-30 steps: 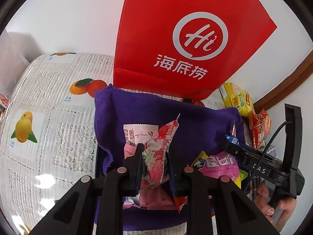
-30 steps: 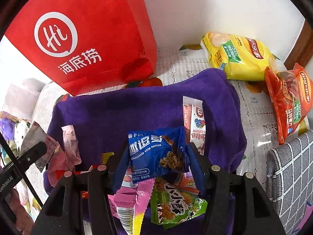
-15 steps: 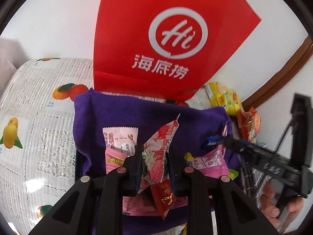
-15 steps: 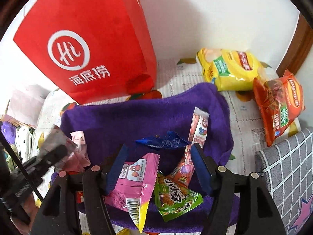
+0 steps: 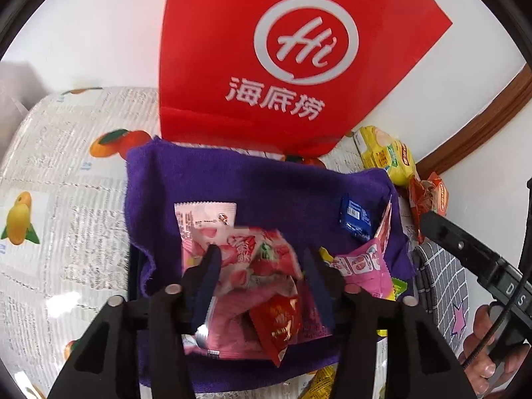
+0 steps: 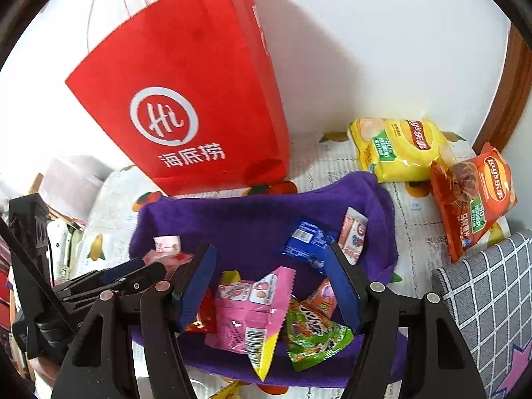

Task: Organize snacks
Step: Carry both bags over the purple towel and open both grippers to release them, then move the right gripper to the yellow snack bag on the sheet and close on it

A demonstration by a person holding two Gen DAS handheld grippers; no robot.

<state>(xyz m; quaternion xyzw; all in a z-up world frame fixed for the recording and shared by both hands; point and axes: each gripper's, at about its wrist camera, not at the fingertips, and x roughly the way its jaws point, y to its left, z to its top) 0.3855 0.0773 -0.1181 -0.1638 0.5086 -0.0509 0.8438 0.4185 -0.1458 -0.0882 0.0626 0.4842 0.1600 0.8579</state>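
A purple cloth [image 5: 266, 193] lines a container that holds several snack packets. My left gripper [image 5: 261, 262] hangs over its near left part, its jaws opening. A blurred pink strawberry packet [image 5: 256, 252] lies loose between the fingers, which no longer press on it, above a small red packet [image 5: 279, 319]. My right gripper [image 6: 271, 272] stands open over the cloth [image 6: 249, 222] with nothing held. A blue cookie packet [image 6: 309, 242] lies on the cloth beyond it. A pink packet [image 6: 252, 312] and a green packet [image 6: 312, 332] lie beneath it.
A tall red paper bag [image 6: 193, 99] stands behind the container against the white wall. A yellow chip bag [image 6: 399, 146] and an orange chip bag [image 6: 472, 193] lie on the fruit-print tablecloth at the right. A grey checked cushion [image 6: 482, 292] is at the near right.
The left jaws have parted and the pink strawberry packet has slipped down from their grip. The right gripper let go of the blue cookie packet, which dropped onto the cloth, and then rose.
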